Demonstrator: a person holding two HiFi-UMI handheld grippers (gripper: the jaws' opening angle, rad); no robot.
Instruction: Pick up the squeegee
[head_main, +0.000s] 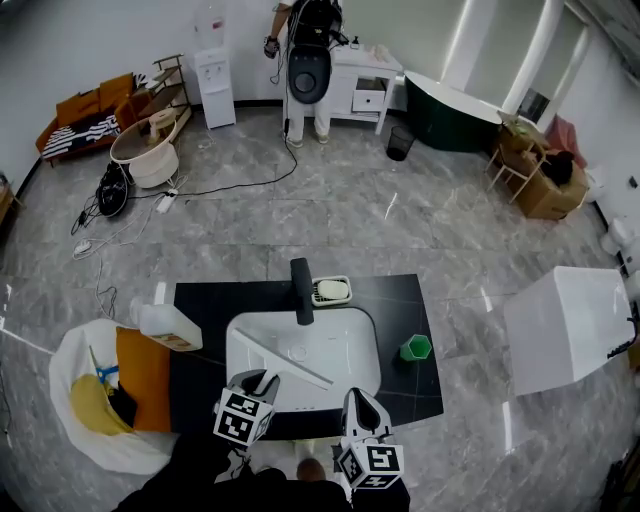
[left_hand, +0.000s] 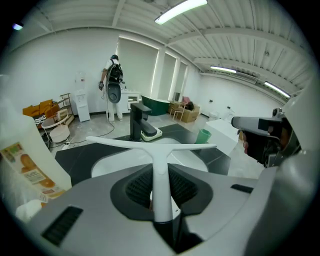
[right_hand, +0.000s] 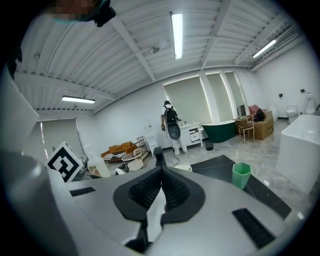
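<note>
Left tongs (head_main: 262, 378) clamped on the handle of the white T-shaped plastic squeegee (left_hand: 152, 146), over the white sink basin (head_main: 352, 338); right tongs (right_hand: 161, 172) closed, tips together.
The basin sits in a black countertop (head_main: 400, 300) with a black tap (head_main: 300, 290) and a green plastic cup (head_main: 416, 348), grey marble floor (head_main: 350, 220) all around; a person (head_main: 305, 60) stands by the far wall. The pale patch behind the right tongs' tips is hard to make out.
</note>
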